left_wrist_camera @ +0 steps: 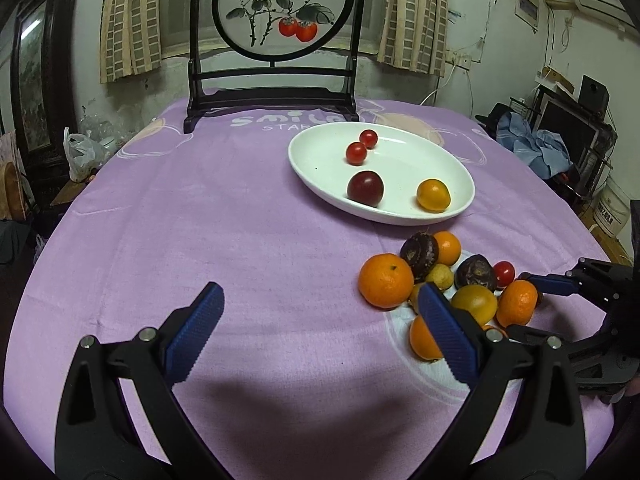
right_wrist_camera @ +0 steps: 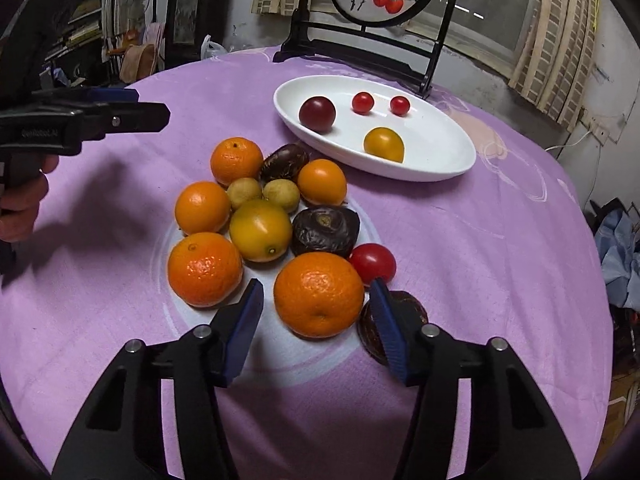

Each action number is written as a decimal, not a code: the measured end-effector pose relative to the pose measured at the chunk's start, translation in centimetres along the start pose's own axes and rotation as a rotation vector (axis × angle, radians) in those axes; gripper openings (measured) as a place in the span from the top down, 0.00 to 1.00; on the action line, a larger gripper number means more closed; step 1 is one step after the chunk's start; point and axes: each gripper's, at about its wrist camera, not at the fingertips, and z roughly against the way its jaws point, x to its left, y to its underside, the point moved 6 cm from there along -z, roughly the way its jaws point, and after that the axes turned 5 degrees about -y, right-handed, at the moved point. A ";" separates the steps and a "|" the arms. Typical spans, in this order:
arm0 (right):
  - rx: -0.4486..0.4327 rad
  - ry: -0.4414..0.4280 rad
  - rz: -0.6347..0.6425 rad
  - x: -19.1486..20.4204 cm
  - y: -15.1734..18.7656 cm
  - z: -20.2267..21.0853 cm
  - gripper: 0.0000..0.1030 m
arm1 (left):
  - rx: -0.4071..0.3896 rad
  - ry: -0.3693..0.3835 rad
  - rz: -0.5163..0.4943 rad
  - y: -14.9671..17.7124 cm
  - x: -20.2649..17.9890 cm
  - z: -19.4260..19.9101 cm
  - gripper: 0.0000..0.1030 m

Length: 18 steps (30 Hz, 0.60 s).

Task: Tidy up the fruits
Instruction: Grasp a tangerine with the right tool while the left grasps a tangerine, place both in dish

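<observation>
A white oval plate (left_wrist_camera: 424, 160) (right_wrist_camera: 436, 156) on the purple cloth holds two cherry tomatoes (left_wrist_camera: 362, 146), a dark plum (right_wrist_camera: 317, 114) and a yellow-orange fruit (right_wrist_camera: 384, 144). A pile of loose fruit lies in front of it: several oranges, dark wrinkled passion fruits (right_wrist_camera: 326, 230), small yellow fruits and a cherry tomato (right_wrist_camera: 372, 262). My right gripper (right_wrist_camera: 316, 294) is open with its jaws on either side of the nearest orange (right_wrist_camera: 318, 294), apart from it. My left gripper (left_wrist_camera: 320, 300) is open and empty, left of the pile; its right finger hides some fruit.
A dark wooden stand with a round painted screen (left_wrist_camera: 284, 4) stands at the table's far edge behind the plate. The purple cloth (left_wrist_camera: 200, 220) covers the whole table. Room clutter sits beyond the table edges.
</observation>
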 end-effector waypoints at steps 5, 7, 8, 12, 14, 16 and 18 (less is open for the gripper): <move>-0.001 0.054 0.058 0.7 0.1 -0.4 0.53 | -0.006 0.002 -0.014 -0.1 -0.4 0.1 0.04; -0.002 0.052 0.048 0.5 0.1 -0.4 0.56 | -0.001 0.013 -0.021 0.0 -0.7 0.1 0.04; -0.002 0.034 0.023 0.1 0.0 -0.3 0.56 | 0.007 0.029 -0.027 0.1 -0.9 0.1 0.04; -0.064 -0.064 -0.152 -2.3 -0.6 1.2 0.56 | 0.006 0.141 -0.114 0.7 -3.3 1.0 0.05; -0.110 -0.093 -0.232 -3.5 -0.9 2.1 0.56 | 0.008 0.260 -0.203 1.5 -5.7 2.0 0.09; -0.137 -0.122 -0.302 -4.6 -1.0 2.7 0.56 | 0.004 0.325 -0.306 2.6 -7.9 2.9 0.19; -0.150 -0.125 -0.344 -5.3 -0.9 2.9 0.56 | 0.015 0.343 -0.380 3.8 -9.4 3.0 0.30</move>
